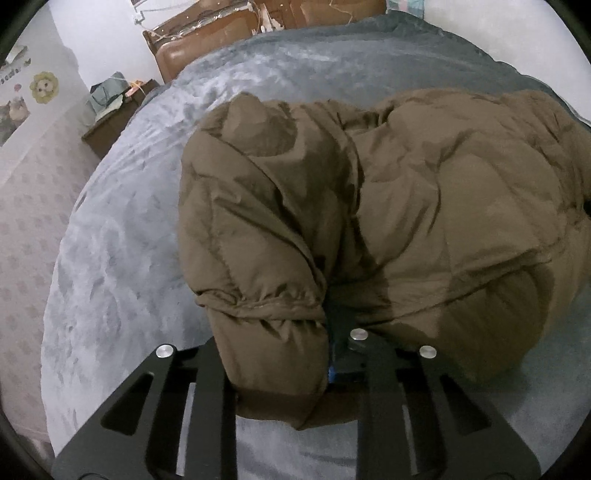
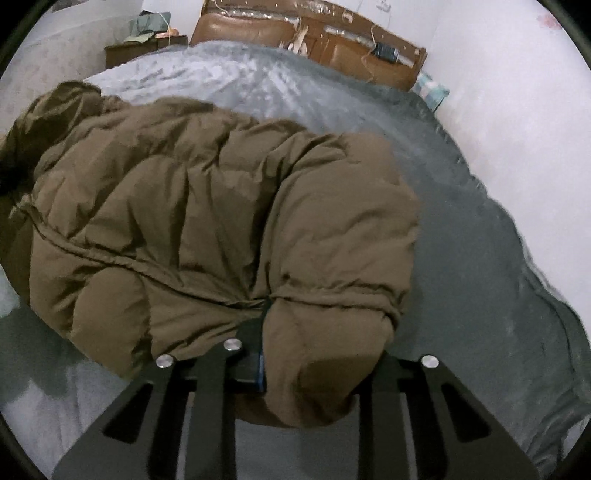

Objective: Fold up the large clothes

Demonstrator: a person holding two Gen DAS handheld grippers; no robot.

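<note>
Left to right: my left gripper (image 1: 291,373) at the bottom centre of its view is pinching the near edge of the brown puffer jacket (image 1: 369,206), which sprawls across the grey blanket (image 1: 122,229). In the right view, my right gripper (image 2: 306,373) at bottom centre is clamped on the jacket's bunched right corner, headboard (image 2: 258,29) along the top.

The jacket (image 1: 406,206) is showing as matt, puffy quilted brown cloth with stitched seams. The blanket (image 1: 140,221) is looking plush, with a soft sheen. The headboard (image 2: 266,29) is shining like glossy brown leather. The gripper frames are looking matt black with bright metal screws.
</note>
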